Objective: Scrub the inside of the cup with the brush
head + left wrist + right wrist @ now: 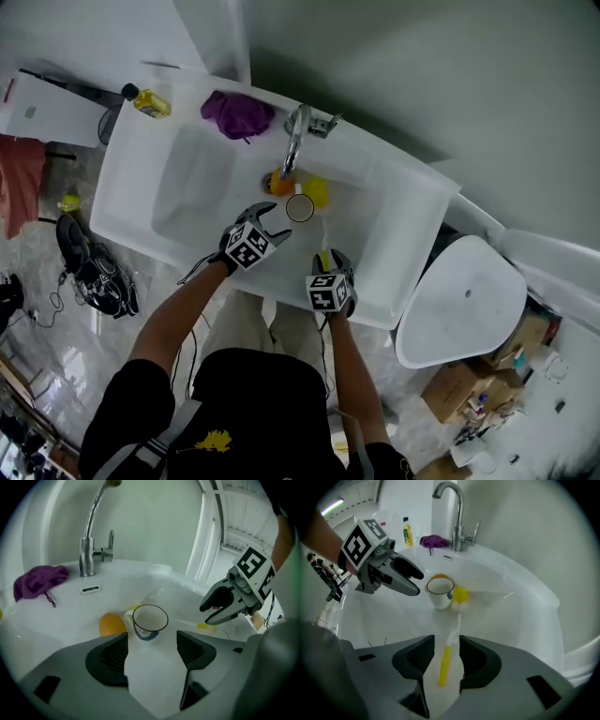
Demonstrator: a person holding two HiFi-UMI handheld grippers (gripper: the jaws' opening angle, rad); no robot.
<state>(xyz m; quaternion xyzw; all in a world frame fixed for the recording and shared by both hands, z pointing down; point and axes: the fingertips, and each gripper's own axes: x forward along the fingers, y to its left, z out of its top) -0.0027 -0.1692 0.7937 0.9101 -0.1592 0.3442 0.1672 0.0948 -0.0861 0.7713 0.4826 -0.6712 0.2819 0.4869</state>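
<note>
In sink (187,187) — brush (444,665) btwn open R tool (446,640), cup (439,591) beyond

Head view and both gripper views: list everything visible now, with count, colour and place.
white sink: one, white, under both grippers
chrome faucet: one, silver, sink's back rim
purple cloth: one, purple, back rim, left of the faucet
yellow bottle: one, yellow, sink's far left corner
white cup with dark rim: one, white, upright in the basin
orange rounded object: one, orange, beside the cup
yellow-handled brush: one, yellow and white, lying in the basin, head by the cup
white toilet: one, right of the sink
cardboard boxes: several, brown, floor
left gripper: open, empty, facing the cup
right gripper: open, brush handle between its jaws
</note>
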